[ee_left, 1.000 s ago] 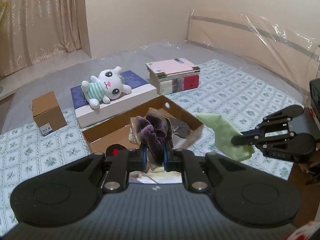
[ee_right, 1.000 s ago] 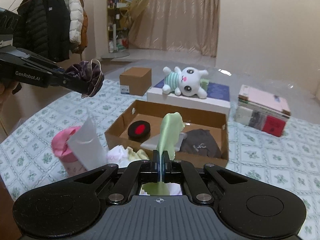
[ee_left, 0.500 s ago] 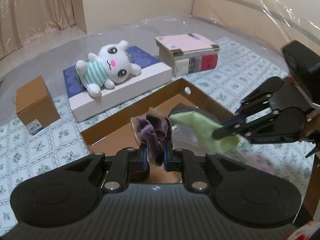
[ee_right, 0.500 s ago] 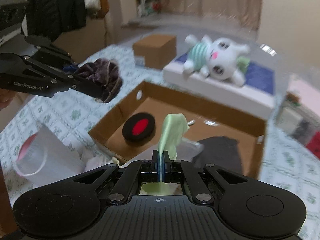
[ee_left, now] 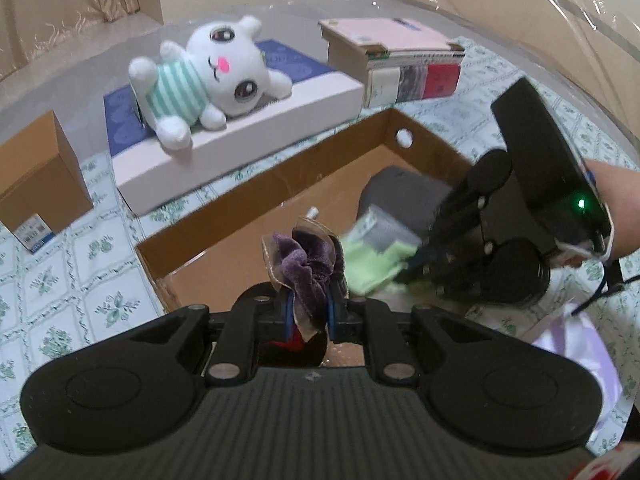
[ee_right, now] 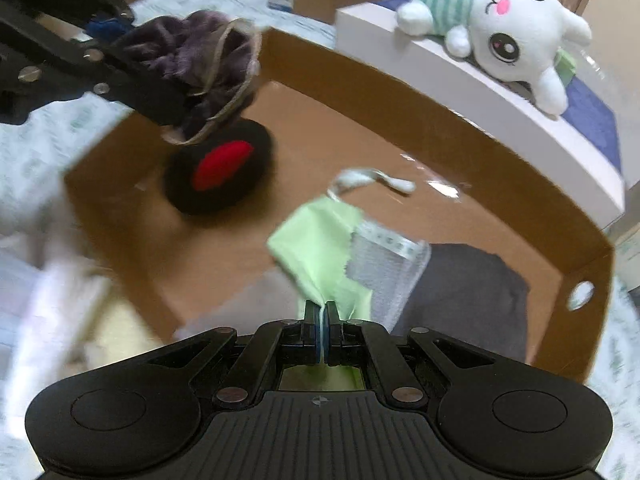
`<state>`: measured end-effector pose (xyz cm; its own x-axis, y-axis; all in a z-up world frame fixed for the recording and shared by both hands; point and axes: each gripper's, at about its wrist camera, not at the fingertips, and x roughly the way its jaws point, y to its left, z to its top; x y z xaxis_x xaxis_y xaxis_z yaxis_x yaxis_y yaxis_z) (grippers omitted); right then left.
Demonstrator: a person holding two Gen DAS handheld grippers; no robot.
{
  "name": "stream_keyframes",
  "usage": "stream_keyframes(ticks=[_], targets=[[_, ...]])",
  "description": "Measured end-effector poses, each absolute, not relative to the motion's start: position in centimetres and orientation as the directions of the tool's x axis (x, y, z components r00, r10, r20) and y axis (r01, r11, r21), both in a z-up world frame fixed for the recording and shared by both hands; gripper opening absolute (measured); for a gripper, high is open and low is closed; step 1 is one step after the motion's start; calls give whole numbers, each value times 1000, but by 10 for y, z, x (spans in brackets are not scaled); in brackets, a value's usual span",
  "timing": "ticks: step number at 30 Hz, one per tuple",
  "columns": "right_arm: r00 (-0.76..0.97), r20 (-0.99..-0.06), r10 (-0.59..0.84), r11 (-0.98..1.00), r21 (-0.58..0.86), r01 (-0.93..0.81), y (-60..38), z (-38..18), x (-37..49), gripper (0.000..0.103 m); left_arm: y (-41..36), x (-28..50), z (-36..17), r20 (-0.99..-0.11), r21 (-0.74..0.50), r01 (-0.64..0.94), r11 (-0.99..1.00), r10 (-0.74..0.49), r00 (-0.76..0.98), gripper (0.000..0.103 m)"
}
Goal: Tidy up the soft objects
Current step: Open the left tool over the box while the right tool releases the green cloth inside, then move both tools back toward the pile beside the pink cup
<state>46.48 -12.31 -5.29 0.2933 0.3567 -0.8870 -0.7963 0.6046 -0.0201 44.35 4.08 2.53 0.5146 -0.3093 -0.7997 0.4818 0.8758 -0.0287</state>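
My left gripper [ee_left: 308, 312] is shut on a purple velvet scrunchie [ee_left: 306, 264] and holds it above the near left of an open cardboard box [ee_left: 280, 184]. My right gripper [ee_right: 322, 320] is shut on a light green cloth [ee_right: 312, 248] and holds it low inside the box [ee_right: 440, 116]. It shows from the side in the left wrist view [ee_left: 412, 268], with the cloth [ee_left: 368, 264] touching the contents. The scrunchie [ee_right: 200, 56] hangs above a black and red pad [ee_right: 220, 168]. A dark grey garment [ee_right: 472, 288] and a clear packet [ee_right: 388, 260] lie in the box.
A white plush rabbit [ee_left: 208, 76] lies on a flat white and blue box [ee_left: 240, 120] behind the cardboard box. A stack of books [ee_left: 396, 60] stands to the right, a small brown carton [ee_left: 36, 176] to the left. Pale soft items [ee_right: 112, 332] lie outside the box.
Both grippers have moved forward and down toward the box. The right gripper has lowered the green cloth into the box. The left gripper still holds the scrunchie over the box.
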Motion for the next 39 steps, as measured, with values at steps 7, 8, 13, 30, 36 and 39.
stream_keyframes(ticks=[7,8,13,30,36,39], targets=[[259,-850,459,662,133,-738,-148,-46,480,2,39,453,2,-828,-63,485,872,-318,463,23],[262,-844,468,667,143,-732,-151,-44,479,4,38,453,1,-830,-68,484,872,-318,458,28],[321,-798,511,707,177,-684,-176,-28,468,54,39,447,8,-826,-73,477,876,-322,463,35],[539,-590,601,789,328,-519,-219,90,331,54,44,330,130,-684,-72,396,915,-335,649,41],[602,-538,590,801,293,-522,-221,112,256,56,47,256,154,-624,-91,356,930,-331,708,43],[629,-501,595,802,319,-504,-227,115,218,58,47,215,158,-598,-74,330,941,-307,741,47]])
